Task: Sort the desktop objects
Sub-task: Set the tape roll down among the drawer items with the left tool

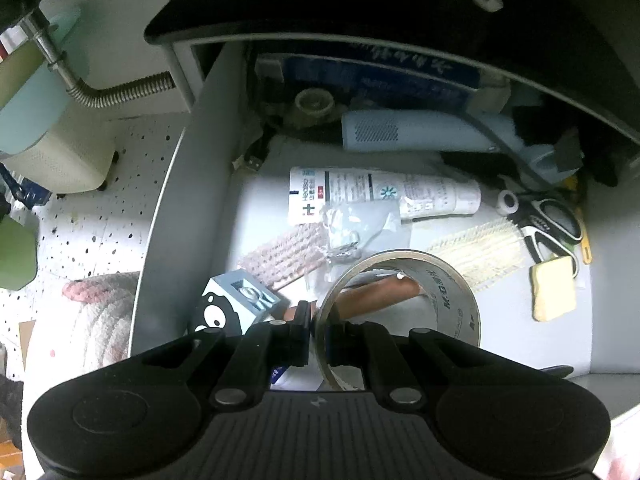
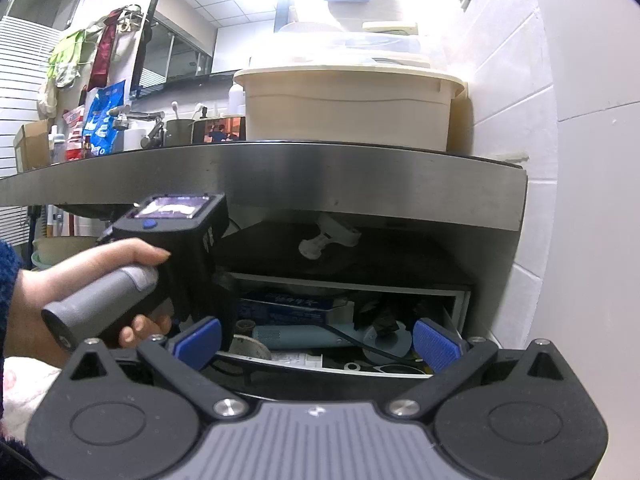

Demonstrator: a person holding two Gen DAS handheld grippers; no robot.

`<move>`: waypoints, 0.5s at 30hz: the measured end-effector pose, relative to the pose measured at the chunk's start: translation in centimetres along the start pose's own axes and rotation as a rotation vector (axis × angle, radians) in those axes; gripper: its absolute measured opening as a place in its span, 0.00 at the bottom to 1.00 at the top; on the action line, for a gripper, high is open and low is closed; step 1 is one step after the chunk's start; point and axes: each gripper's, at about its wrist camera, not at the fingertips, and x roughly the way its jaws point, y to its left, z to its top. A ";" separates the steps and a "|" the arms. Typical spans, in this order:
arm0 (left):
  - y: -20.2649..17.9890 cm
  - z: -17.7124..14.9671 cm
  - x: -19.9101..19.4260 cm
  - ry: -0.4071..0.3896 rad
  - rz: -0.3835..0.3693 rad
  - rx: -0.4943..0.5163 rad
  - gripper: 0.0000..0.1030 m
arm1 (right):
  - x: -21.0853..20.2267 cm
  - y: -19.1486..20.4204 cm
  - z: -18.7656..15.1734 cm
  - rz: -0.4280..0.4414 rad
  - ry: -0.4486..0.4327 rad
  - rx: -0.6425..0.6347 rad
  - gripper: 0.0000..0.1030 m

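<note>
My left gripper (image 1: 318,330) is shut on the rim of a roll of clear tape (image 1: 440,288) and holds it over an open grey drawer (image 1: 180,216). In the drawer lie a white tube (image 1: 380,194), black scissors (image 1: 548,222), a yellow sponge (image 1: 554,290), a small grey box with a cartoon face (image 1: 236,304), a blue-grey device (image 1: 424,134) and woven strips (image 1: 284,258). My right gripper (image 2: 316,344) is open and empty, held back from the drawer (image 2: 320,364). The left gripper's body, in a hand, shows in the right wrist view (image 2: 168,264).
A steel counter edge (image 2: 280,172) overhangs the drawer, with a beige tub (image 2: 348,104) on top. A white tiled wall (image 2: 568,160) stands at the right. A metal hose (image 1: 120,94) and a rope basket (image 1: 100,320) lie left of the drawer.
</note>
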 end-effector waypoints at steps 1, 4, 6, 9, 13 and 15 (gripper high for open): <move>0.0 0.0 0.2 0.001 0.004 0.001 0.06 | 0.0 0.0 0.0 0.000 0.000 0.000 1.00; 0.0 0.2 0.5 0.007 0.013 0.005 0.06 | 0.0 0.0 0.0 0.000 0.001 0.000 1.00; 0.0 0.3 0.8 0.013 0.016 0.005 0.06 | 0.0 0.1 0.0 0.001 0.002 -0.001 1.00; -0.1 0.3 1.1 0.025 0.019 0.006 0.06 | 0.0 0.2 0.0 0.001 0.002 -0.004 1.00; -0.4 0.3 1.2 0.026 0.029 0.023 0.06 | 0.0 0.2 0.0 0.001 0.003 -0.003 1.00; -0.5 0.3 1.2 0.030 0.032 0.028 0.06 | 0.1 0.2 0.0 0.001 0.004 -0.003 1.00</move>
